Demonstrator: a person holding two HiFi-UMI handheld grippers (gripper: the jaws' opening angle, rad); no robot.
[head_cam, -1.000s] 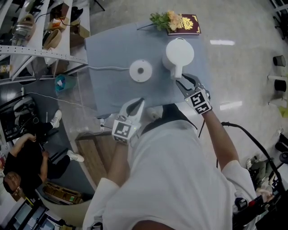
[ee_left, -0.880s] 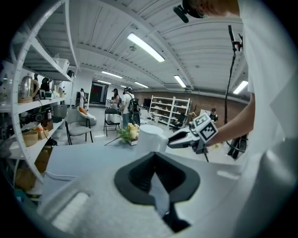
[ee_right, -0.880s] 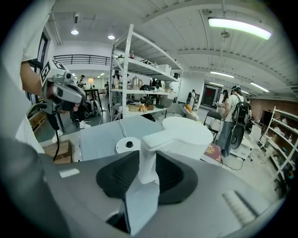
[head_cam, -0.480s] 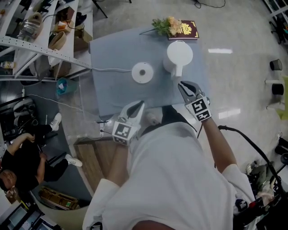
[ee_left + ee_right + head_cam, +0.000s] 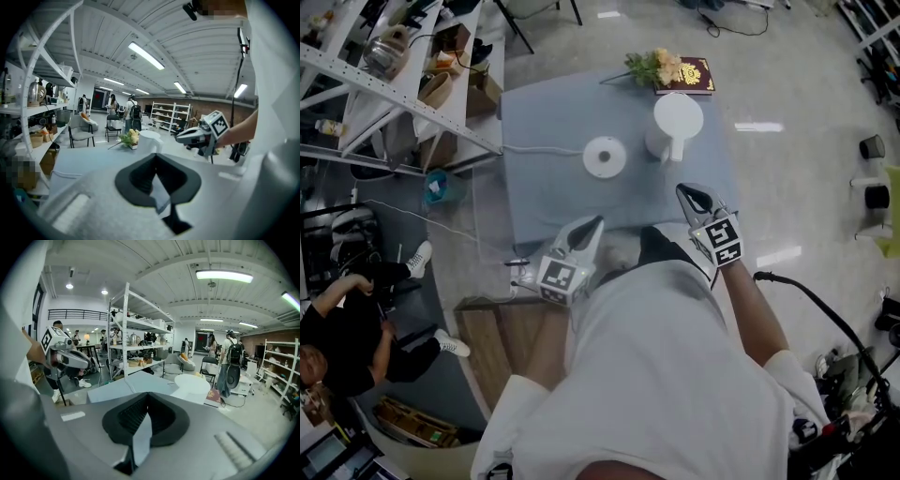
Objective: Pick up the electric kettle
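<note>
Hovering shut, seemingly empty: left gripper [image 5: 594, 224], right gripper [image 5: 683, 191].

Bystanding items noted.
Maroon book [image 5: 686, 77] at grey table [image 5: 548, 192] far edge, flowers [image 5: 654, 67] just beside it; metal shelving [image 5: 394, 80] left; seated person [image 5: 342, 328] lower left.

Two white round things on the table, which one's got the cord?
The flat base disc, left of the taller kettle: a white cord runs from it toward the table's left edge.
</note>
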